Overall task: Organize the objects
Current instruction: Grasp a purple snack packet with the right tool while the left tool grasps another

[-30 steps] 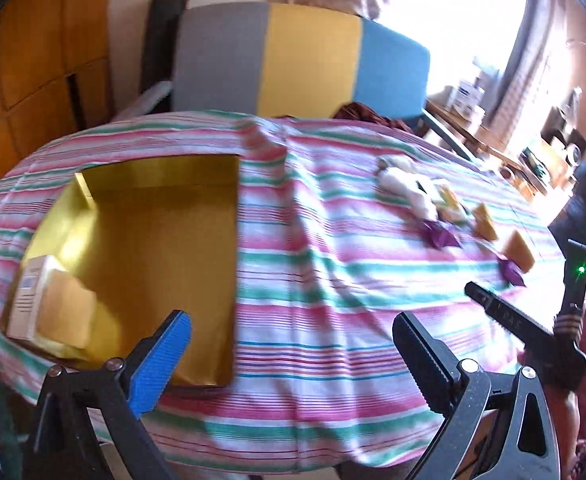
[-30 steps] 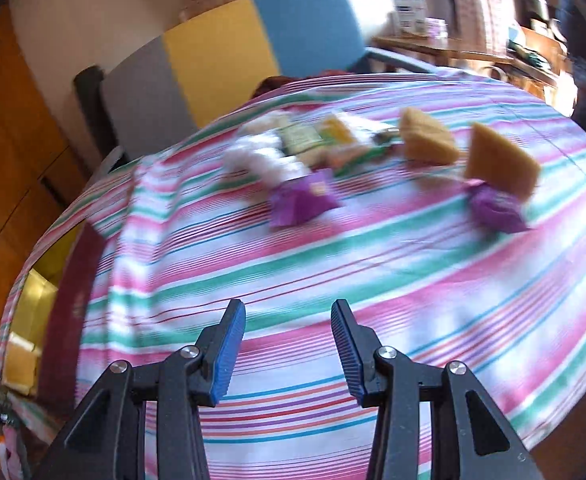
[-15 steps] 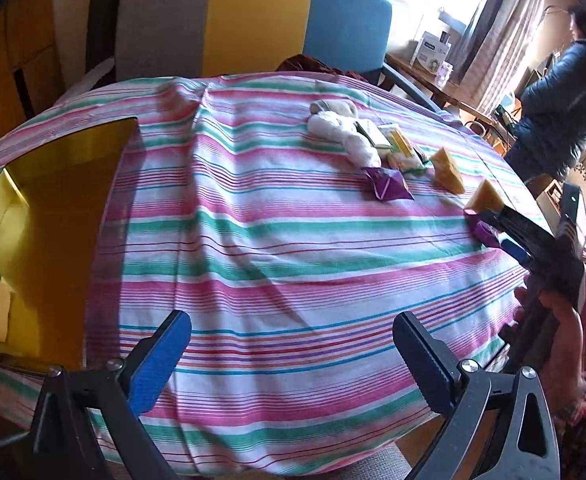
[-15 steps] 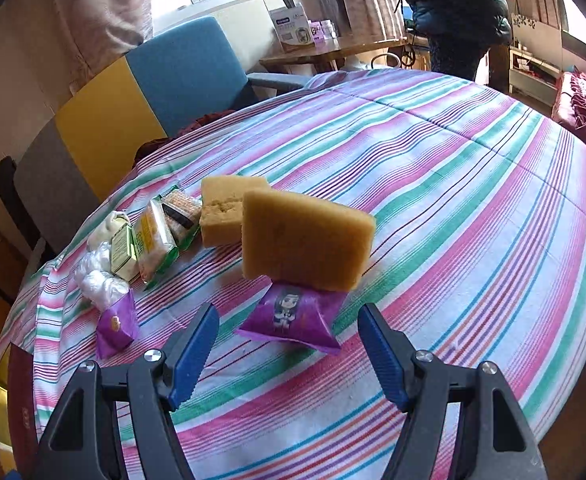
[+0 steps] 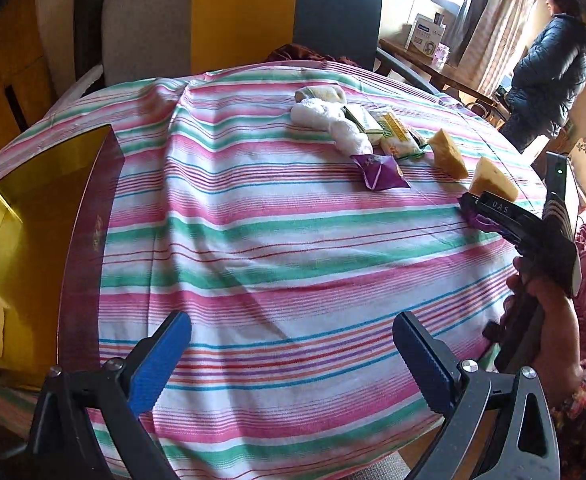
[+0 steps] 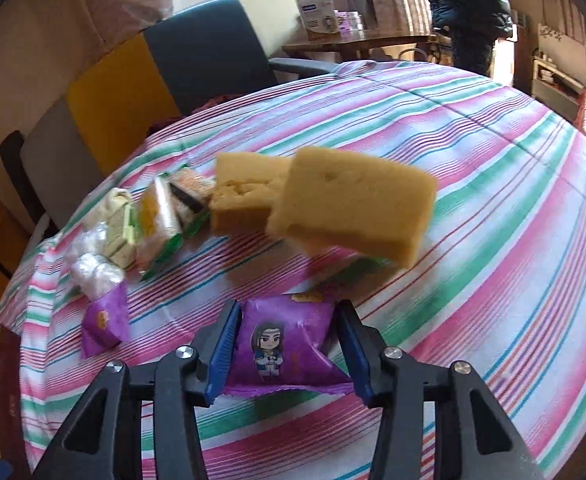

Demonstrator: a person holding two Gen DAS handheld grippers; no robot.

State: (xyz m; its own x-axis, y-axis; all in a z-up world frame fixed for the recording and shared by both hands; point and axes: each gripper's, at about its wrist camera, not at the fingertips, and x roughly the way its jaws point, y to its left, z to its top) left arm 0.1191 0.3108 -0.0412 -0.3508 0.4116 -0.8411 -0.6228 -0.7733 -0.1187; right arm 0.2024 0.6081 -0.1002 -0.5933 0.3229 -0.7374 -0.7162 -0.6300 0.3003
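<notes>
Purple snack packet [image 6: 283, 346] with a little cartoon figure on it sits right between the jaws of the right gripper [image 6: 285, 350], which have just been closing in, and both blue pads look pressed against its sides, so it's grasped at the near edge of the striped surface [image 6: 473, 184]. Just behind it is a yellow sponge block [image 6: 353, 212], blurred, with a second sponge [image 6: 245, 196] touching it on the left. Further left there's a cluster of wrapped snacks [image 6: 161, 220] and a smaller purple packet [image 6: 103, 322]. Over on the other side, the left gripper [image 5: 293, 360] hangs above bare striped cloth with its jaws spread wide, nothing between them. A gold-lined box [image 5: 33, 220] sits at the far left of that view, well apart from the snacks.
</notes>
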